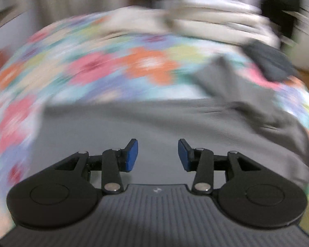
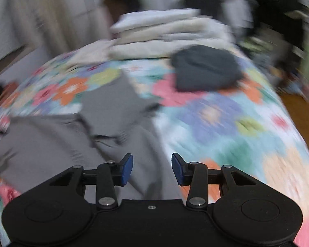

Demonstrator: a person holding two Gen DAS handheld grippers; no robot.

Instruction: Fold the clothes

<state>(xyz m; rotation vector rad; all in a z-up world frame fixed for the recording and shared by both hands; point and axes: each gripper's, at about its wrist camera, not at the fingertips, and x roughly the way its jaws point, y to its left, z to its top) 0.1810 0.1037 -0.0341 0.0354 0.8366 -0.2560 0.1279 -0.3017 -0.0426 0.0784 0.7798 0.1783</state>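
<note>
- Bedspread, soft and printed with bright flowers, is spread over the whole surface.
- Grey garment, finely ribbed and creased, is laid flat on it, its long axis running from the near left towards the far middle in the right wrist view.
- Pale folded stack is piled at the far edge.
- Dark folded cloth is set just before it.
- Left gripper and right gripper are held apart above the garment, nothing between the blue pads.

Both views carry heavy motion blur: the floral bedspread smears sideways, worst toward 9 and 3 o'clock. Only the gripper bodies at 6 o'clock are sharp. Lighting is soft, even, indoor; shadows faint. Fisheye bowing curves the edges.
</note>
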